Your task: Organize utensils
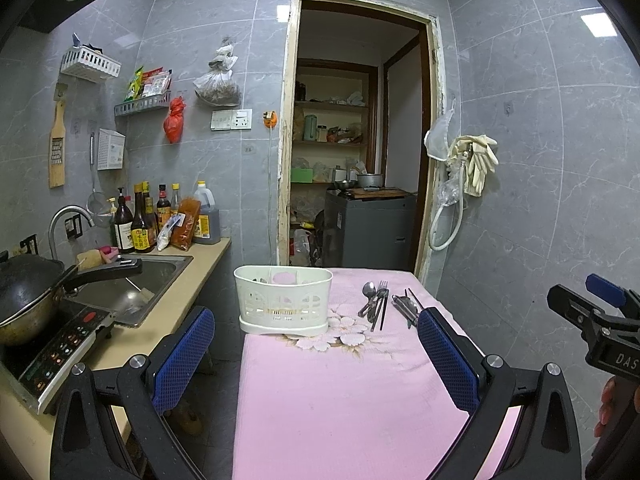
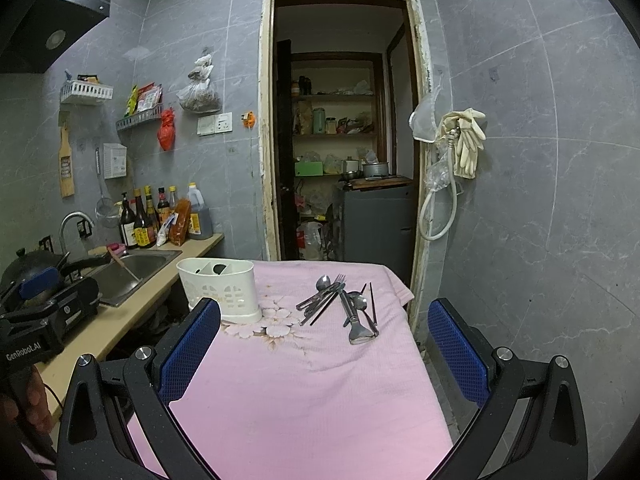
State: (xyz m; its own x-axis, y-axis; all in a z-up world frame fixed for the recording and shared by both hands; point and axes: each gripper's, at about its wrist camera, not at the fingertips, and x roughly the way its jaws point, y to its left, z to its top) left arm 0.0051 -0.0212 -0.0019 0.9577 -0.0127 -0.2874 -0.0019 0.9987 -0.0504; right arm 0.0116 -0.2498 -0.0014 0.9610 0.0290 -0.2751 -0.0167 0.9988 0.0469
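Observation:
A white plastic utensil holder (image 1: 284, 300) (image 2: 220, 286) stands at the far left of a table with a pink flowered cloth (image 1: 340, 392) (image 2: 304, 392). To its right lies a loose pile of metal utensils (image 1: 376, 304) (image 2: 328, 296): a spoon, a fork and dark chopsticks. A metal peeler (image 2: 356, 320) (image 1: 404, 306) and another spoon lie beside them. My left gripper (image 1: 316, 356) is open and empty above the near part of the table. My right gripper (image 2: 324, 352) is open and empty, and shows at the right edge of the left wrist view (image 1: 600, 320).
A counter on the left holds a sink (image 1: 132, 288), a wok (image 1: 24, 292) on an induction hob and several sauce bottles (image 1: 160, 220). A doorway (image 1: 356, 140) with shelves lies behind the table. Gloves and a hose (image 1: 468, 176) hang on the right wall.

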